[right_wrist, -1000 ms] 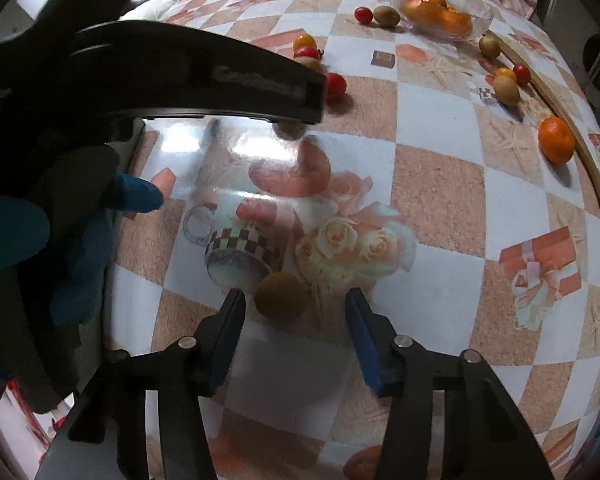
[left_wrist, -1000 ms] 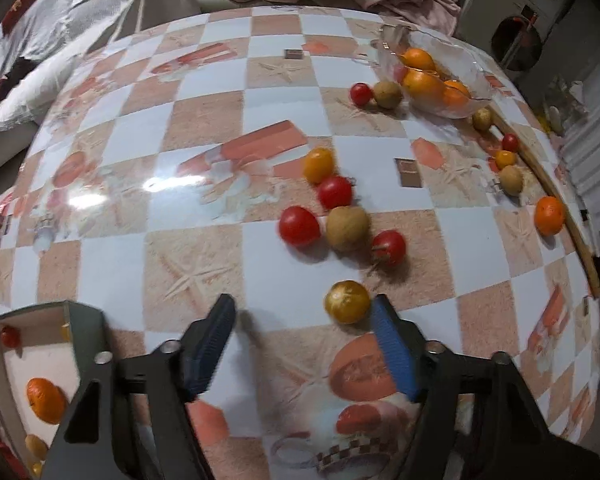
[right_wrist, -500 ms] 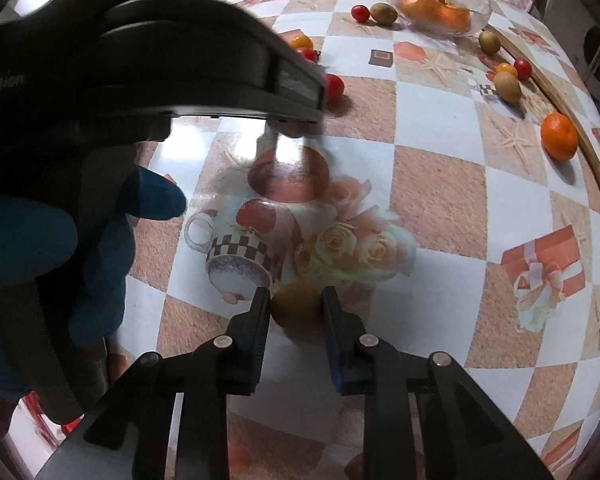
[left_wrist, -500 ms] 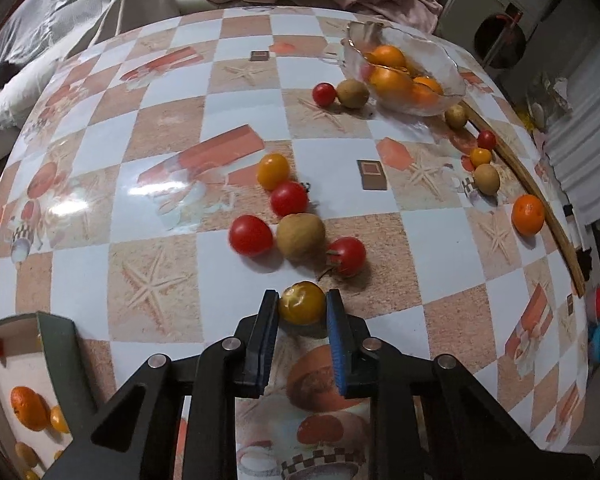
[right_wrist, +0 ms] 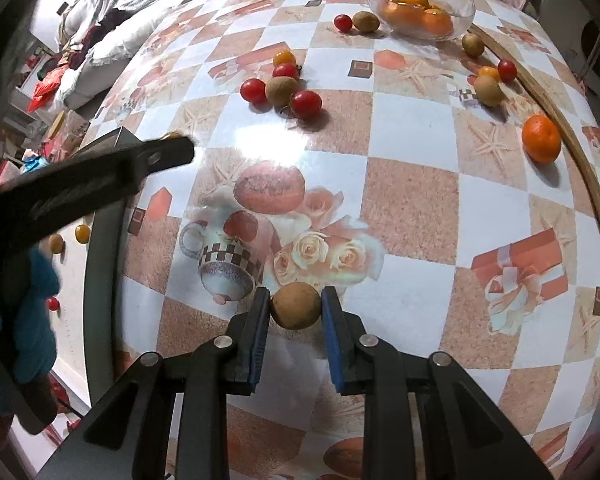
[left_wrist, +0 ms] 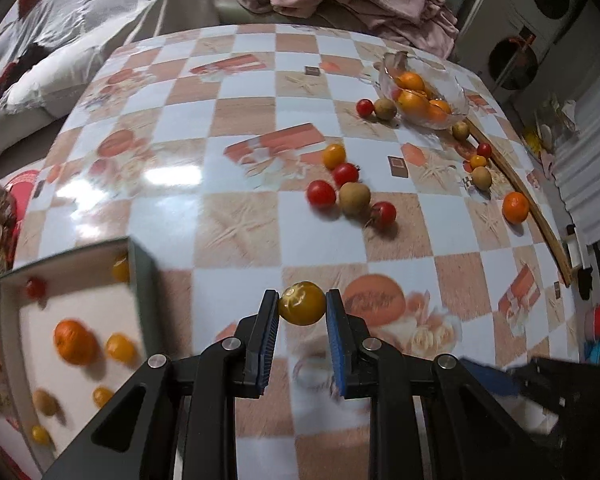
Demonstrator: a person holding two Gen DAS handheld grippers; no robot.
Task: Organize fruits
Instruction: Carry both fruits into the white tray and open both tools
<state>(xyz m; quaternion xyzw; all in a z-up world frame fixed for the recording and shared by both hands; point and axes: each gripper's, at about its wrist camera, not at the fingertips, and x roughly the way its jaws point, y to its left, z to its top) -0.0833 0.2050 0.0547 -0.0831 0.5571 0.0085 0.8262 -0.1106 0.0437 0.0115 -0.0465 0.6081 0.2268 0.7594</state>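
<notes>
Both grippers had closed and lifted since a second earlier, when each stood wide open around a fruit on the table. The left gripper (left_wrist: 302, 309) was clamped on a yellow tomato (left_wrist: 302, 303), carried off the tablecloth (left_wrist: 240, 216) and toward the tray (left_wrist: 142, 276) at its left. The tray held an orange (left_wrist: 74, 342) and a few small fruits. The right gripper (right_wrist: 295, 307) gripped a brown fruit (right_wrist: 295, 306) between its blue pads, above the printed roses. Out on the cloth lay a cluster of red tomatoes (left_wrist: 321, 193) round another brown fruit. The glass bowl (left_wrist: 456, 110) of oranges stood at the far edge. A lone orange (right_wrist: 541, 138) sat near the wooden rim.
</notes>
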